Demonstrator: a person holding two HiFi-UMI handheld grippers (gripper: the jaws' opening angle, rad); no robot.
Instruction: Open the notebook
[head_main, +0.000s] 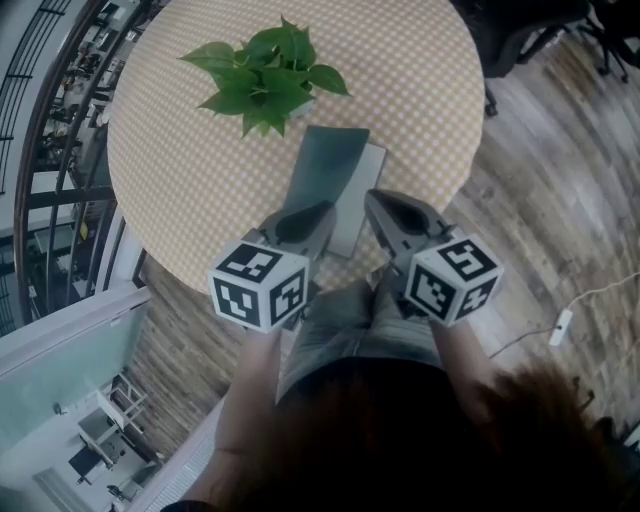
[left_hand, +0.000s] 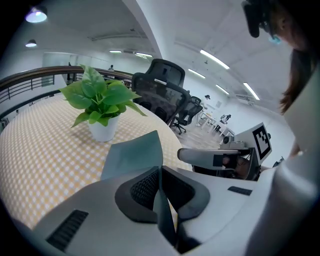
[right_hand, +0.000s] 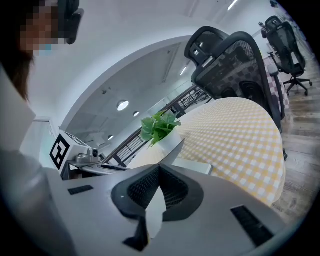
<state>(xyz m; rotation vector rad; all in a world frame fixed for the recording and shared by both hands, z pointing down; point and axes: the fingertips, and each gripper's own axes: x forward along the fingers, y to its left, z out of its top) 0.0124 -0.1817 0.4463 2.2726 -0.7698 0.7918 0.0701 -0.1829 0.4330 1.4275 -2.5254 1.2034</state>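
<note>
**user1:** so what's going on with both arms rn?

**user2:** left gripper (head_main: 310, 215) is tilting downward, jaws pinching shut on the grey cover (left_hand: 132, 155). right gripper (head_main: 378, 205) is sitting just beside it, pointing flatter, jaws clamping a pale page (right_hand: 154, 213).

Our left gripper (head_main: 318, 214) and right gripper (head_main: 377, 204) sit at the notebook (head_main: 356, 218); its grey cover (head_main: 326, 165) tilts up; a plant (head_main: 268, 75) stands beyond.

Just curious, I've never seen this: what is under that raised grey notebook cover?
A white page shows past the right edge of the notebook cover; the rest beneath is hidden by that cover.
</note>
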